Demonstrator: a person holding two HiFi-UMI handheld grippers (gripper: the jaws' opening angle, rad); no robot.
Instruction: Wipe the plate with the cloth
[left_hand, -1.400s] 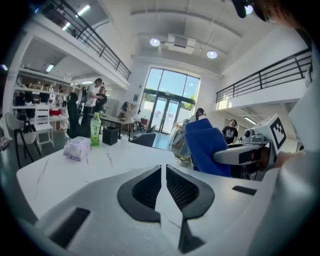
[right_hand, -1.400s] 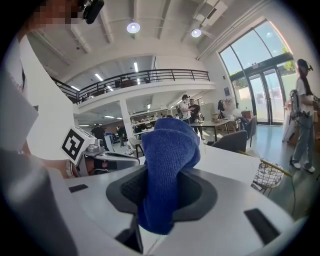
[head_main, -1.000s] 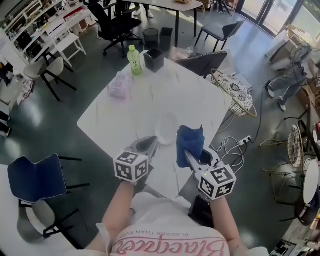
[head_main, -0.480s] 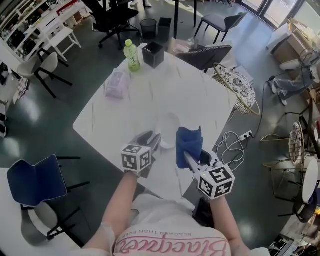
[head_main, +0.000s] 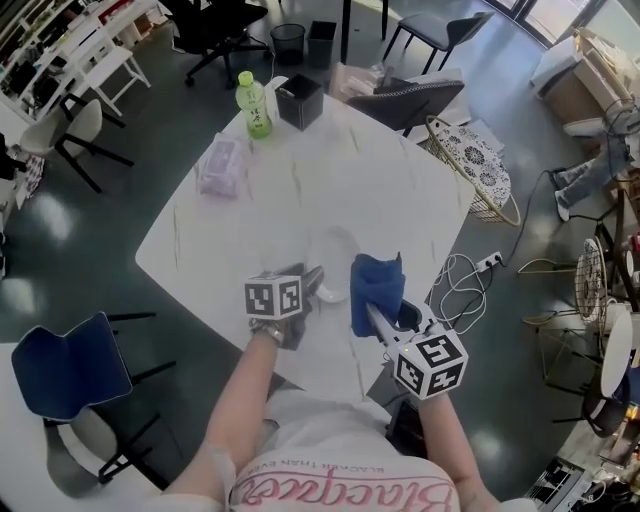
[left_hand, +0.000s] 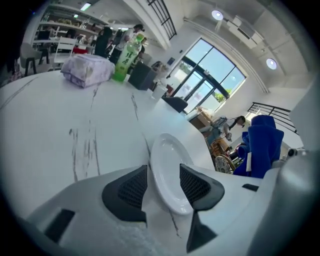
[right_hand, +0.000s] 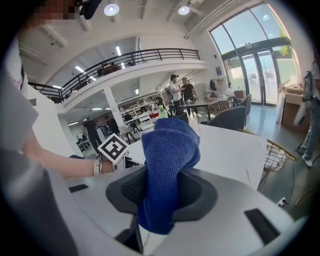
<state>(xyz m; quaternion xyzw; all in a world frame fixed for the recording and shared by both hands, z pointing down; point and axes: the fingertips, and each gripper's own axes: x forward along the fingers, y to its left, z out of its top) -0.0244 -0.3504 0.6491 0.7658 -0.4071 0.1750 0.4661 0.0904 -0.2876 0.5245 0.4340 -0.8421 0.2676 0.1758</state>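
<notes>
Left claw (head_main: 311, 281) has advanced across the desk (head_main: 300, 190) since the frame one second back. Its marker cube sat nearer the person then; now the tips reach the near rim of the plate (head_main: 335, 255). Right claw (head_main: 372, 310) sits about where it was, with the blue cloth (head_main: 378, 283) raised just right of the plate.

Progress (judged):
- Cloth pickup done.
- Plate lies flat on the desk and is not yet gripped.
- Cloth is clear of the plate, so wiping looks not yet begun.
- Remaining: steady the plate, bring the cloth down, wipe the face.

View comparison:
- Left gripper view: left claw (left_hand: 162, 182) has its jaws apart, with the plate (left_hand: 170, 160) rim lying between the pads. The left pad is clear of the rim. The right pad is very near it; contact cannot be told. The head view hides this behind the cube.
- Right gripper view: right claw (right_hand: 162, 192) is clamped on the lower fold of the cloth (right_hand: 167, 145), which bunches above the jaws. The plate does not show in this view.
- Head view alone gives the layout: a green bottle (head_main: 253, 103), a black box (head_main: 300, 100) and a pale packet (head_main: 218, 165) stand at the far side, well apart from the plate.
</notes>
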